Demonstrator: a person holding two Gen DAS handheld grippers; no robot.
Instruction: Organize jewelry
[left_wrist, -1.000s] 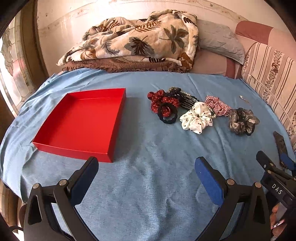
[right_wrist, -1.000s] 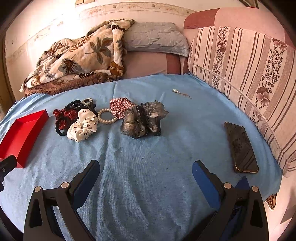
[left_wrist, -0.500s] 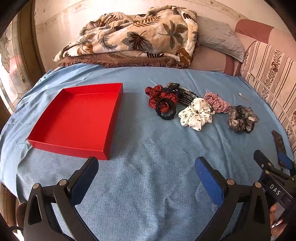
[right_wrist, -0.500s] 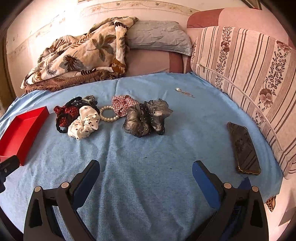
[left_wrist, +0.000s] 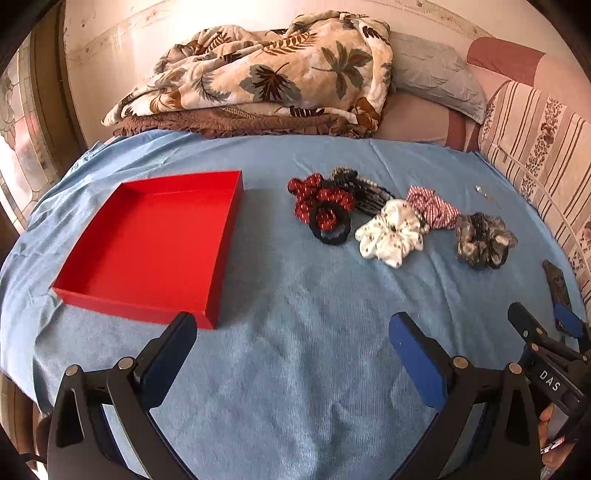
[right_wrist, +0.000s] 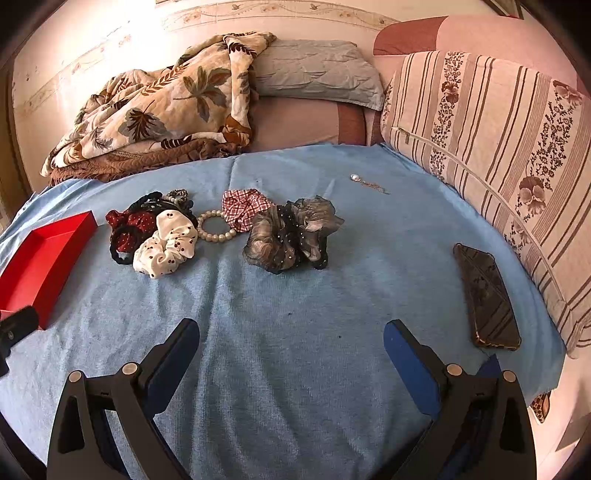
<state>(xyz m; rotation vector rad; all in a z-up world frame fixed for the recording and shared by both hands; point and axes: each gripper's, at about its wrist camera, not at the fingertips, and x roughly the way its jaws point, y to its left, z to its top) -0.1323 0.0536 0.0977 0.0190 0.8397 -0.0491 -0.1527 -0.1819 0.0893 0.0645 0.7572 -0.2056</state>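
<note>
Both claws hang above the near part of a bed covered with a blue sheet (right_wrist: 295, 369). The left claw (left_wrist: 291, 339) is spread wide with nothing between its blue pads, and the right claw (right_wrist: 291, 343) is likewise wide and holds nothing.

The red box (left_wrist: 155, 240) lies open on the sheet just ahead of the left claw's left finger. To its right a cluster of accessories sits in a loose row — a red dotted scrunchie (left_wrist: 321, 201) with a black hair tie (left_wrist: 330, 232) against it, a white cherry-print scrunchie (right_wrist: 166, 243), a pearl bracelet (right_wrist: 214, 230) touching it, a red checked scrunchie (right_wrist: 245, 208), then a grey sheer scrunchie (right_wrist: 291, 234).

A thin chain with a round pendant (right_wrist: 367, 182) lies apart, farther back. A phone (right_wrist: 485, 295) rests face up near the striped cushion (right_wrist: 498, 147) — well right of the cluster.
</note>
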